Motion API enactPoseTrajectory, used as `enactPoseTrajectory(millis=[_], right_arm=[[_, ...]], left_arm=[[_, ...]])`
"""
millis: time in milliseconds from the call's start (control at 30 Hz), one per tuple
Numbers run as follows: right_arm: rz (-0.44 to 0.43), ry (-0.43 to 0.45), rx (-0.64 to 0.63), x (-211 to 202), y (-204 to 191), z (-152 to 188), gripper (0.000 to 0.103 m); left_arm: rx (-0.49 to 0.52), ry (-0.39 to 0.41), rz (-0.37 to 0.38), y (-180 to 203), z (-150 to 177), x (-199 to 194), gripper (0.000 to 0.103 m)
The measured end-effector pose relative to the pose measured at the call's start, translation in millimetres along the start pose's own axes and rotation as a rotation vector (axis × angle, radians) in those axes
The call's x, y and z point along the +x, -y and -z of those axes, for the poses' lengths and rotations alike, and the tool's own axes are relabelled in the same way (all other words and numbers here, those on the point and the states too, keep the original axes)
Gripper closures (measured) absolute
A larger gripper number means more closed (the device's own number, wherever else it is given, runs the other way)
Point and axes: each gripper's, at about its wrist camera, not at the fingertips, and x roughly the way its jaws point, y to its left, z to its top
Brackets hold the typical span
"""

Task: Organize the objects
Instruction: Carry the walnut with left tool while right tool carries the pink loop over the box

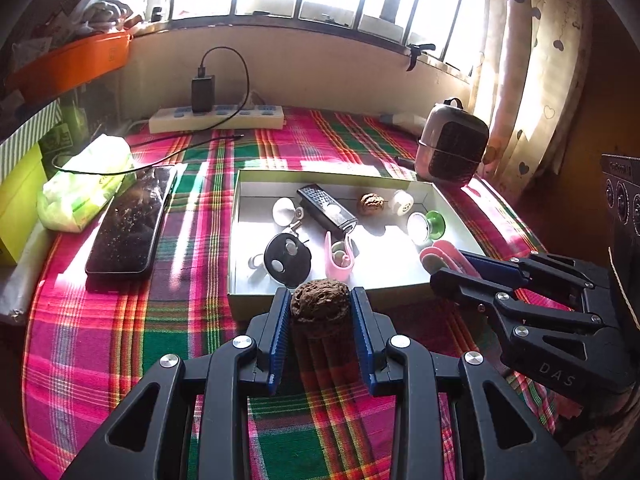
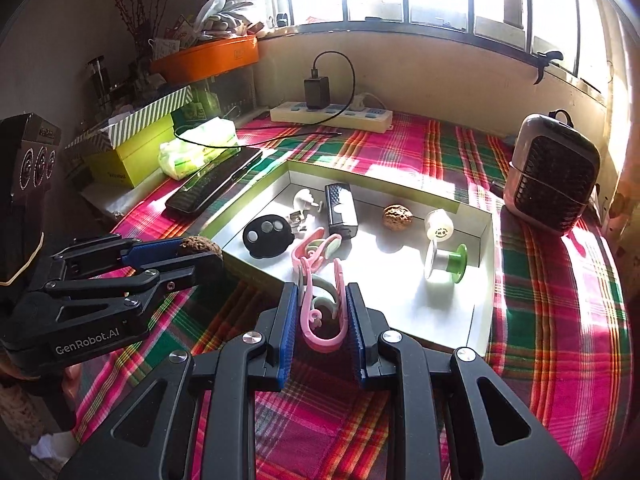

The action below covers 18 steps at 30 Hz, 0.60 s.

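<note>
My left gripper [image 1: 320,306] is shut on a brown walnut [image 1: 319,302], held just above the near rim of the shallow box [image 1: 240,216]; the left gripper shows in the right wrist view [image 2: 200,254]. My right gripper [image 2: 323,312] is shut on a pink clip [image 2: 320,316] over the box's near right edge; it shows in the left wrist view [image 1: 452,268]. In the box lie a second pink clip [image 1: 339,258], a second walnut [image 1: 371,203], a black lighter-like case [image 1: 326,211], a black round piece [image 1: 286,260], a green spool [image 1: 426,226] and a white spool [image 1: 402,202].
The box sits on a pink and green plaid cloth [image 1: 120,320]. A black phone [image 1: 130,224] and a tissue pack [image 1: 84,184] lie left of it. A power strip [image 1: 218,118] with a charger stands at the back, a small heater [image 1: 450,146] at the back right.
</note>
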Motion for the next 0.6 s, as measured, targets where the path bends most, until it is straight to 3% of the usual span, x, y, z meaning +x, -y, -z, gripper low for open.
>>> enactPoseTrajectory(millis=[600], right_arm=[[0.07, -0.072, 0.072, 24.0, 45.6, -11.5, 0.079]], left_arm=[[0.037, -0.028, 0.059, 20.0, -33.5, 43.1, 0.075]])
